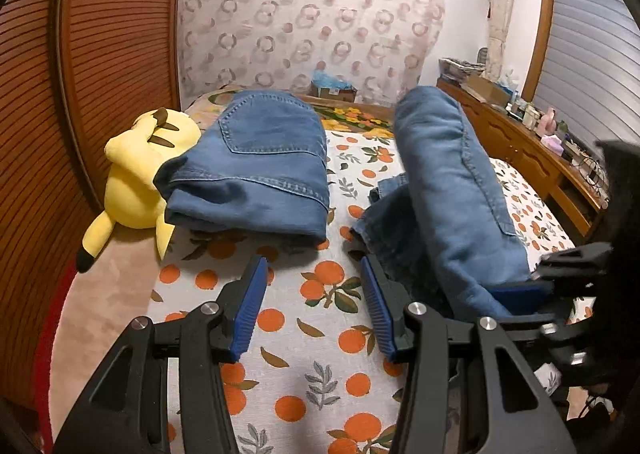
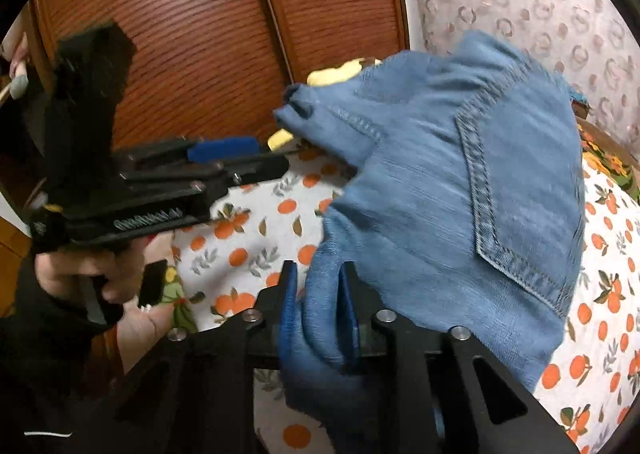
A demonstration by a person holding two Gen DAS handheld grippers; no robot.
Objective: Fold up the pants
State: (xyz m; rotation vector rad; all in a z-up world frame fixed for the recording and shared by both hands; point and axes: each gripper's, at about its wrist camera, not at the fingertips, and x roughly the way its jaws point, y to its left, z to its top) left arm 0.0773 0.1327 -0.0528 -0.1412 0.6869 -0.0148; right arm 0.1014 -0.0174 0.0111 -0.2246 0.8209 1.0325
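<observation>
- Two pairs of blue denim pants lie on a bed covered by a white sheet (image 1: 320, 318) printed with oranges and leaves
- Behind the bed stands a slatted brown wooden wardrobe (image 1: 100, 53), and a pale curtain (image 1: 312, 13) with a ring pattern hangs at the far end
- Along the bed's right side in the left wrist view runs a wooden dresser (image 1: 516, 141), its top crowded with small items too tiny to tell apart
- One pair, the folded pants (image 1: 256, 161), rests flat in a neat rectangle toward the far left of the sheet, a back pocket facing up
- The other pair, the held pants (image 2: 460, 189), is bunched and raised off the sheet at its near end, a back pocket showing; it sits well apart from the folded pair, to their right
- A yellow plush toy (image 1: 140, 173) lies on its side, touching the folded pair's left edge
- The right gripper (image 2: 318, 314) has a thick fold of the held pants between its blue pads (image 2: 289, 306); the cloth fills the gap, and the pads press on it
- The left gripper (image 1: 316, 302) hangs above bare sheet, jaws partly apart, with nothing between them
- A hand (image 2: 84, 274) in a dark sleeve grips the left gripper's handle, seen in the right wrist view
</observation>
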